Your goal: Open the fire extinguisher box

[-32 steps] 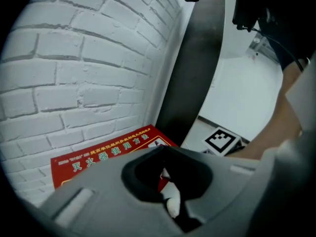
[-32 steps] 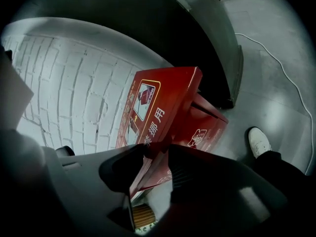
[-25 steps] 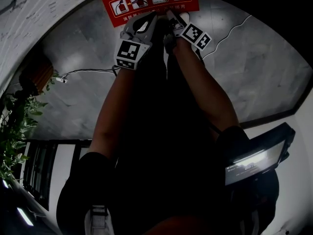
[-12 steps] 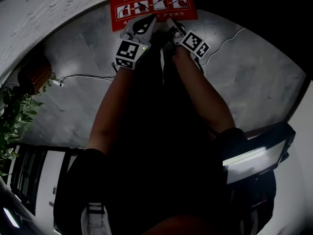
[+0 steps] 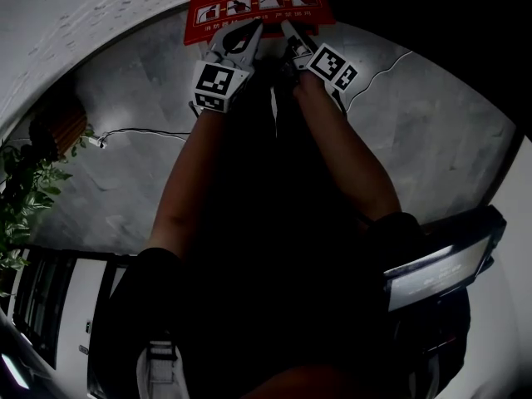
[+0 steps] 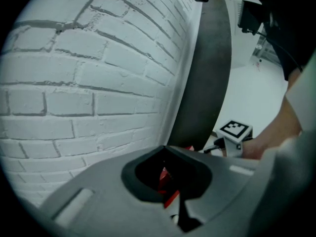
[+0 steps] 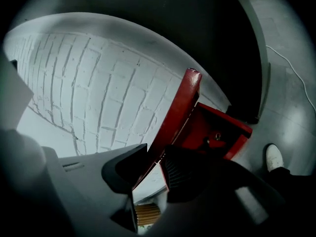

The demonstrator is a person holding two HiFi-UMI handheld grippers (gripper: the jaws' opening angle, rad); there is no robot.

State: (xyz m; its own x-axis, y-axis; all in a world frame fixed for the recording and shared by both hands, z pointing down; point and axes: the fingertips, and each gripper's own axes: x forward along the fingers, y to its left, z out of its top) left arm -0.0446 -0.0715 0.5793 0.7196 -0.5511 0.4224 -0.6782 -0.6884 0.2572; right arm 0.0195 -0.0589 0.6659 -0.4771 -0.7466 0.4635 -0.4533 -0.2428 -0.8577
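The fire extinguisher box is red; its lid [image 5: 258, 8] with pictograms lies at the top of the head view, against the white brick wall. Both grippers reach its near edge. In the right gripper view the lid [image 7: 180, 107] stands tilted up from the red box body [image 7: 217, 132], and my right gripper [image 7: 155, 152] is shut on the lid's edge. My left gripper [image 6: 165, 149] has its tips together, and a bit of red [image 6: 165, 179] shows in the hollow between its fingers. The head view shows the left gripper [image 5: 248, 32] beside the right gripper [image 5: 288, 30].
A white brick wall [image 6: 89, 68] and a dark pillar [image 6: 205, 68] stand behind the box. On the grey floor lie a dark cable [image 5: 141, 131] and a white cable [image 5: 391, 61]. A plant [image 5: 21, 198] is at the left, and a dark flat device [image 5: 436, 268] at the right.
Both grippers and the red lid have shifted slightly up in the head view. The grippers stay at the lid's near edge.
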